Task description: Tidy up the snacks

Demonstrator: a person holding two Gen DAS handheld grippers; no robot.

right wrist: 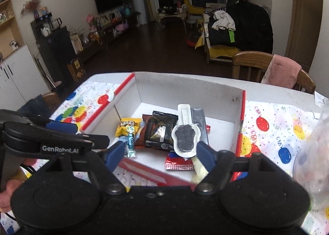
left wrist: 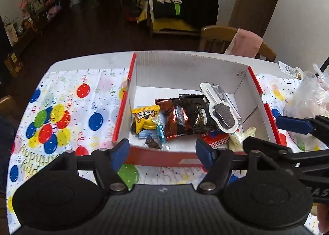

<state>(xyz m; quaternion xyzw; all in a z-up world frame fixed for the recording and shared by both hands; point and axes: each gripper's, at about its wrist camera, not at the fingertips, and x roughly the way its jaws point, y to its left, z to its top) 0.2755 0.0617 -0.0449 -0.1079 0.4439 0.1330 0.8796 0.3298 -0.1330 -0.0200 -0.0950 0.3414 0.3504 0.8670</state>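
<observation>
A white cardboard box [left wrist: 185,66] with red outer sides sits on the table and holds the snacks. In it are a yellow packet [left wrist: 145,119], brown and black foil packets [left wrist: 185,118], a clear blister with a dark paw-shaped treat [left wrist: 223,115], a blue wrapped candy [left wrist: 161,134], a red checked packet [left wrist: 216,139] and a pale packet [left wrist: 242,136]. My left gripper [left wrist: 162,152] hangs open over the box's near wall with nothing between its pads. My right gripper [right wrist: 161,152] is open too, above the same near edge [right wrist: 156,175], and empty.
A clear plastic bag [left wrist: 308,99] lies on the table right of the box, beside the right gripper's fingers [left wrist: 292,124]. A balloon-print cloth [left wrist: 61,111] covers the table. A wooden chair with a pink cloth [right wrist: 281,70] stands behind the far edge.
</observation>
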